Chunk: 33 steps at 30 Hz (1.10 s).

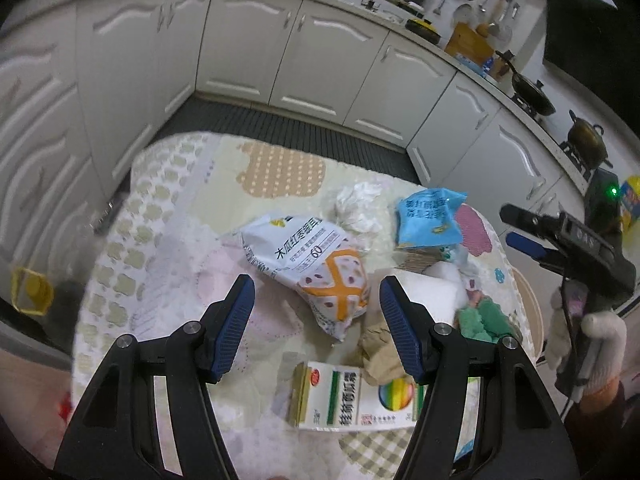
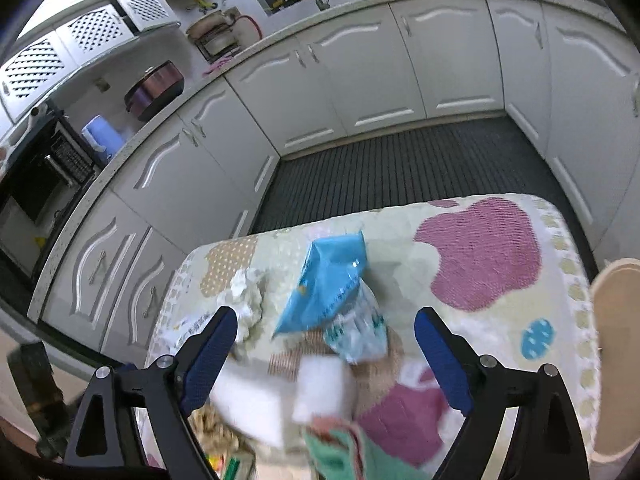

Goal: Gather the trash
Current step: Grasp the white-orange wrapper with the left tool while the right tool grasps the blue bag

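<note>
Trash lies on a small table with a patterned cloth [image 1: 168,240]. A white and orange snack bag [image 1: 312,264], a crumpled white tissue [image 1: 356,204], a blue wrapper [image 1: 428,216], a white foam block [image 1: 428,292], crumpled brown paper [image 1: 380,348], a green rag [image 1: 484,316] and a medicine box [image 1: 348,396] are spread over it. My left gripper [image 1: 316,312] is open and empty just above the snack bag. My right gripper [image 2: 324,344] is open and empty above the blue wrapper [image 2: 328,280] and foam block [image 2: 320,392]; it also shows in the left wrist view [image 1: 532,232].
White kitchen cabinets [image 1: 304,52] ring the dark ribbed floor mat [image 2: 400,168]. Pots sit on a stove [image 1: 532,92] at the right. A beige bin rim [image 2: 616,352] stands at the table's right edge. A yellow object [image 1: 30,292] lies on the floor at left.
</note>
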Each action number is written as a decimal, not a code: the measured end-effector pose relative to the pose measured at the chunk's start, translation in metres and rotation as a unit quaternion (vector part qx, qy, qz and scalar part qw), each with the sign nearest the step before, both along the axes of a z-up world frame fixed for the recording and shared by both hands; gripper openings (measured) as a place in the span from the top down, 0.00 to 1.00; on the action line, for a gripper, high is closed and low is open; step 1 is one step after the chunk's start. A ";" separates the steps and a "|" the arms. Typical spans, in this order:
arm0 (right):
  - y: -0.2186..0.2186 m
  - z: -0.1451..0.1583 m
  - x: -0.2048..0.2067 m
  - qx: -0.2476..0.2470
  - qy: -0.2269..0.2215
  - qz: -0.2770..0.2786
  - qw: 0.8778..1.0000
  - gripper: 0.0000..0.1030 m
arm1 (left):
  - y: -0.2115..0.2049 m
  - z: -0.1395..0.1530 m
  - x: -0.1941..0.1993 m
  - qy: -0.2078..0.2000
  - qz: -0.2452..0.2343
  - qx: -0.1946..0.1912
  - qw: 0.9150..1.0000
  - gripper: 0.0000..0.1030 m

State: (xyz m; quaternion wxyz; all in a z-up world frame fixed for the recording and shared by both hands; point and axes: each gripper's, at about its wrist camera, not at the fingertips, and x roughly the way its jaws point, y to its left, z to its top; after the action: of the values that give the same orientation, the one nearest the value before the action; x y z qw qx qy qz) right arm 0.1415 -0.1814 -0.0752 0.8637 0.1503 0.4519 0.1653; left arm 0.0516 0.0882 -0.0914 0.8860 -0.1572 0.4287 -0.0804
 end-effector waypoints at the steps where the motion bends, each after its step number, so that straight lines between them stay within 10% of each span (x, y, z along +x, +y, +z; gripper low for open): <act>1: 0.004 -0.004 0.008 0.000 0.006 0.003 1.000 0.14 | 0.001 -0.005 0.004 0.004 0.002 -0.004 1.000 0.38; 13: 0.033 -0.040 0.069 -0.031 0.042 0.021 0.998 0.15 | 0.007 -0.057 0.059 0.047 0.018 -0.032 0.998 0.38; 16: 0.043 -0.046 0.073 -0.050 0.045 0.036 0.997 0.46 | 0.008 -0.059 0.066 0.042 0.017 -0.035 0.998 0.39; 24: 0.045 -0.036 0.052 -0.058 0.010 0.065 0.996 0.58 | 0.014 -0.053 0.068 0.033 0.005 -0.039 0.999 0.75; 33: 0.027 0.018 0.005 0.007 -0.049 0.080 0.996 0.59 | 0.022 -0.010 0.047 -0.008 0.002 -0.023 1.000 0.81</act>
State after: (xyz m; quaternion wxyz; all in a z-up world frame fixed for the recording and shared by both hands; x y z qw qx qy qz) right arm 0.1470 -0.1540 -0.0573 0.8675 0.1121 0.4187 0.2441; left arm 0.0984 0.1099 -0.1011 0.8856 -0.1781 0.4195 -0.0897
